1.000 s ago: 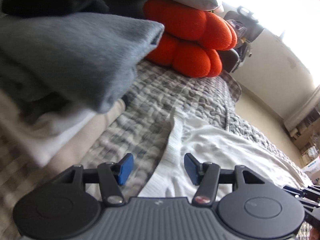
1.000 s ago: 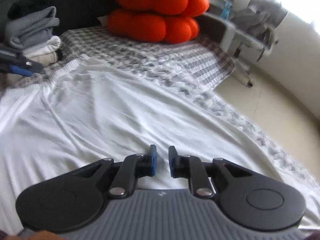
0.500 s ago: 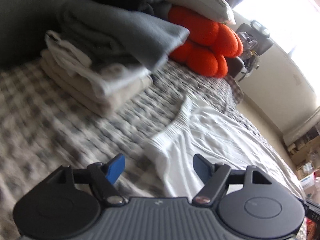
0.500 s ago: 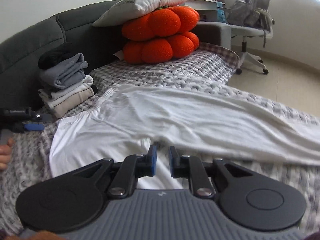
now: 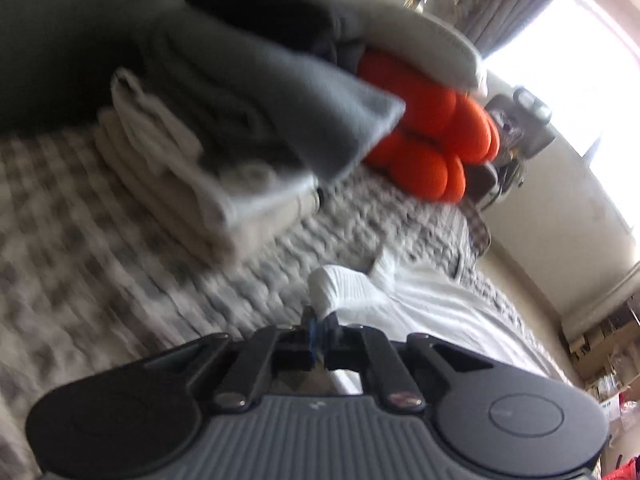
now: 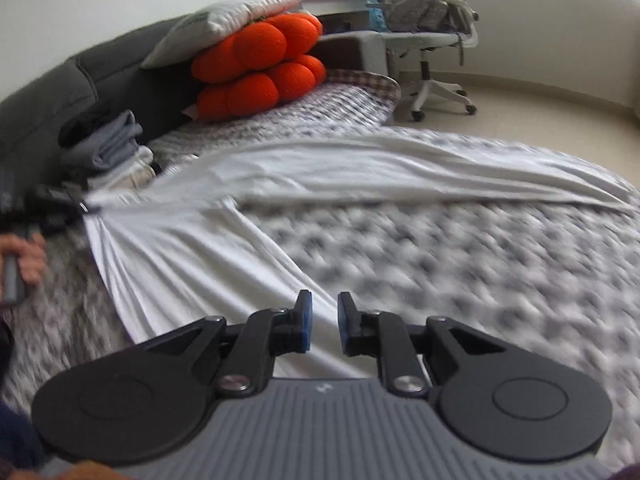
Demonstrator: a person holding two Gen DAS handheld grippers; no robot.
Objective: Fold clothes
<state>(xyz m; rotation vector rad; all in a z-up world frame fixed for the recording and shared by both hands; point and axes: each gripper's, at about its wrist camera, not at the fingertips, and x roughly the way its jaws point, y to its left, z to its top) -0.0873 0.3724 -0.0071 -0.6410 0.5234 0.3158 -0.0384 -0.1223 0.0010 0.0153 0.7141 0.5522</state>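
Note:
White trousers lie spread across the grey checked bedcover, one leg stretching to the right. In the left wrist view my left gripper is shut on the ribbed waistband corner of the trousers, which bunches up just past the pads. The right wrist view shows that same gripper at the far left, pulling the cloth taut. My right gripper hovers over the near trouser leg, its blue pads a small gap apart with nothing pinched between them.
A stack of folded grey and cream clothes stands by the dark headboard, seen also as the stack at left. Orange cushions under a pillow sit behind. An office chair stands on the floor beyond the bed.
My left gripper went from wide open to shut on the waistband. The right gripper swept back along the trousers toward the near leg, so more bedcover shows.

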